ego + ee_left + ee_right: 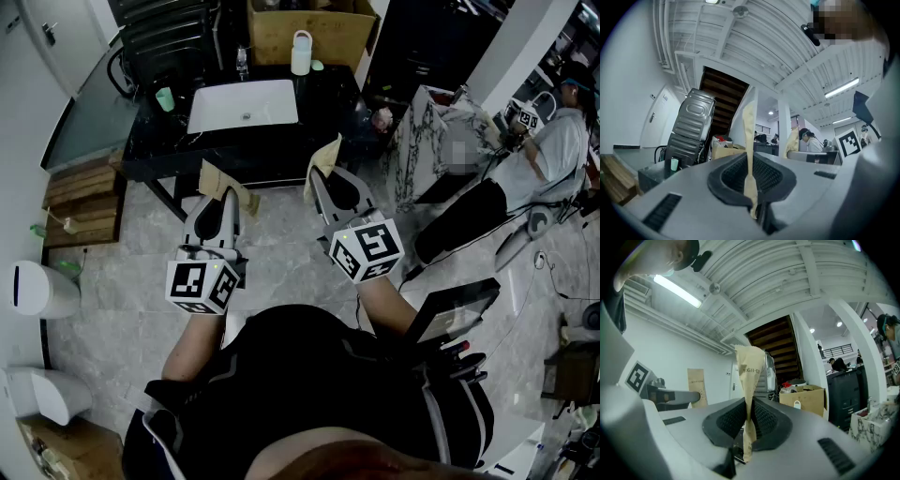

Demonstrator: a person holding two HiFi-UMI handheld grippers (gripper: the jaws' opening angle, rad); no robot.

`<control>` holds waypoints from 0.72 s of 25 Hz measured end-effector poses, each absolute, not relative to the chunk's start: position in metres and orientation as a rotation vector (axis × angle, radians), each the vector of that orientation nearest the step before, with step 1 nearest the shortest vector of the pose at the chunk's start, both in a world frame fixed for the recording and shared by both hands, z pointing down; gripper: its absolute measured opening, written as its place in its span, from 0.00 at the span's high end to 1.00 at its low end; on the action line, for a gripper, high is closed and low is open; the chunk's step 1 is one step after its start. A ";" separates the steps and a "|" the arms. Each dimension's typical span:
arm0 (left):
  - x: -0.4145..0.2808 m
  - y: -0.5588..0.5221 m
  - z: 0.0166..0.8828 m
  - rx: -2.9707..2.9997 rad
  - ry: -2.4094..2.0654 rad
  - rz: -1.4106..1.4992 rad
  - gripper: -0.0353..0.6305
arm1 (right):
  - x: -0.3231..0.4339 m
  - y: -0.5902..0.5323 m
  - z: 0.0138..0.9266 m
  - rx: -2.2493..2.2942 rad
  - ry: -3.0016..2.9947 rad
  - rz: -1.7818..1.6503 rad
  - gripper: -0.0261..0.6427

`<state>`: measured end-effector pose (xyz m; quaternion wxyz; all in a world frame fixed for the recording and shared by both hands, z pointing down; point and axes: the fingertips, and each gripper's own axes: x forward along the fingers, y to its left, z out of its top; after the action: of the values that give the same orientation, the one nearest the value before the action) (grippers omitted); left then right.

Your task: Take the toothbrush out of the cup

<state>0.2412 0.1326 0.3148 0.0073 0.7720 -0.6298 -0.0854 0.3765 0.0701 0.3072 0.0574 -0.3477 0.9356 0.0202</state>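
Both grippers were held side by side, well short of the black table point(323, 108). On the left gripper point(218, 202), the jaws were pressed together on a tan paper strip point(749, 136). The right gripper point(335, 183) likewise had its jaws clamped on a printed tan paper point(750, 364) (its lettering too small to read). A green cup point(165, 98) stood on the table left of the white sink point(244, 103), well apart from both grippers. Whether a toothbrush stood in it could not be made out.
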 end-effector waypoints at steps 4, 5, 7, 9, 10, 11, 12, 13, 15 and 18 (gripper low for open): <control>0.243 0.132 0.318 2.416 -1.951 -0.278 0.91 | 0.376 0.068 0.308 -1.054 2.843 0.057 0.90; 0.243 0.133 0.318 2.416 -1.950 -0.281 0.91 | 0.376 0.068 0.308 -1.052 2.845 0.056 0.90; 0.243 0.134 0.317 2.418 -1.949 -0.285 0.91 | 0.374 0.069 0.307 -1.050 2.844 0.056 0.90; 0.243 0.135 0.317 2.420 -1.949 -0.285 0.91 | 0.373 0.070 0.307 -1.053 2.842 0.057 0.90; 0.243 0.135 0.316 2.422 -1.950 -0.284 0.91 | 0.373 0.070 0.307 -1.055 2.842 0.057 0.90; 0.243 0.136 0.316 2.424 -1.951 -0.283 0.91 | 0.372 0.070 0.307 -1.056 2.843 0.057 0.90; 0.243 0.135 0.315 2.425 -1.950 -0.283 0.91 | 0.372 0.069 0.308 -1.057 2.843 0.057 0.90; 0.243 0.135 0.315 2.425 -1.949 -0.283 0.91 | 0.372 0.069 0.308 -1.058 2.843 0.056 0.90; 0.243 0.135 0.316 2.423 -1.946 -0.282 0.91 | 0.372 0.069 0.308 -1.062 2.842 0.057 0.90; 0.243 0.135 0.316 2.425 -1.938 -0.282 0.91 | 0.373 0.068 0.307 -1.074 2.830 0.052 0.90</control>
<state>0.2429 0.1350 0.3161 0.0124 0.7779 -0.6216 -0.0905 0.3728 0.0682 0.3067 0.0569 -0.3541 0.9333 0.0172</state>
